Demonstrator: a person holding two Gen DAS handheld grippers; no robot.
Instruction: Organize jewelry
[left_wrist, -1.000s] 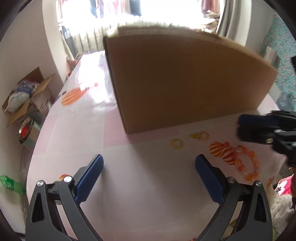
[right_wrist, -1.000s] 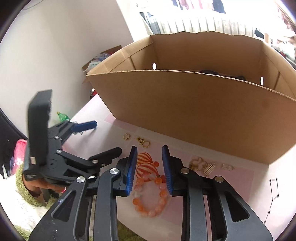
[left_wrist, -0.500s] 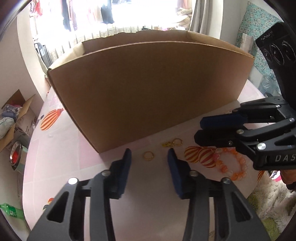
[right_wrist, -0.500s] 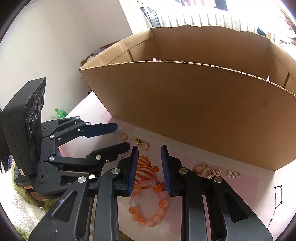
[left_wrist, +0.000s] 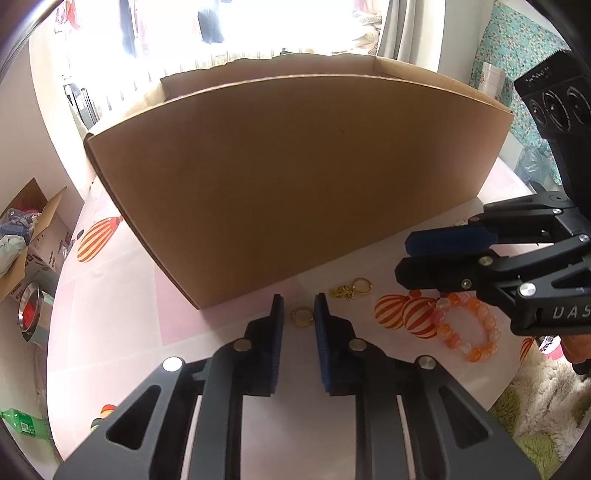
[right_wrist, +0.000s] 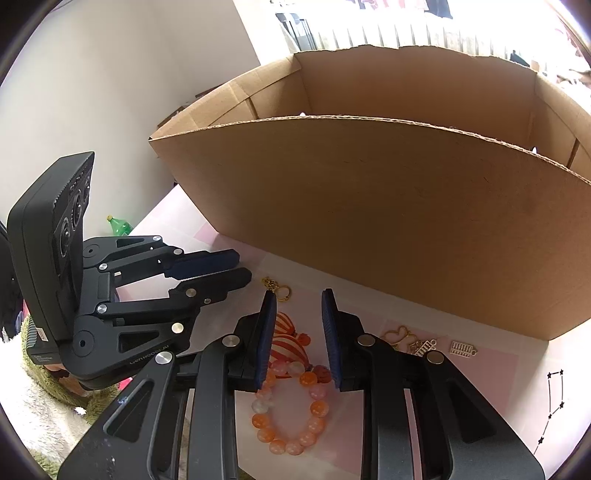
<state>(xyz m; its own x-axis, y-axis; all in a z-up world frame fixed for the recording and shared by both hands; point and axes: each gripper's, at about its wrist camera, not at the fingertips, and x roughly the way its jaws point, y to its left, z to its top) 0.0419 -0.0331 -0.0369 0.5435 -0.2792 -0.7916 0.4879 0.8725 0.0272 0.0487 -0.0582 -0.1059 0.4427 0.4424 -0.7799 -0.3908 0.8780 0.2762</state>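
A small gold ring (left_wrist: 302, 316) lies on the pink tablecloth (left_wrist: 147, 350) between the blue pads of my left gripper (left_wrist: 298, 299). Its jaws are closing and a sliver of gap still shows beside the ring. A gold chain with a hoop (left_wrist: 351, 288) lies just right of it. My right gripper (right_wrist: 298, 295) hovers with its jaws a little apart and nothing held, over an orange bead bracelet (right_wrist: 291, 413). Gold charms (right_wrist: 399, 336) lie to its right. The left gripper (right_wrist: 240, 267) shows at the left in the right wrist view.
A big open cardboard box (left_wrist: 295, 177) stands right behind the jewelry and fills the far half of the table. Off the table's left edge are a smaller carton (left_wrist: 33, 229), a metal bowl (left_wrist: 31, 314) and a green bottle (left_wrist: 26, 421). A fluffy rug (left_wrist: 535, 398) lies at the right.
My left gripper swung right toward the jewelry and its jaws went from wide apart to nearly together around the gold ring. The right gripper has stayed over the bracelet.
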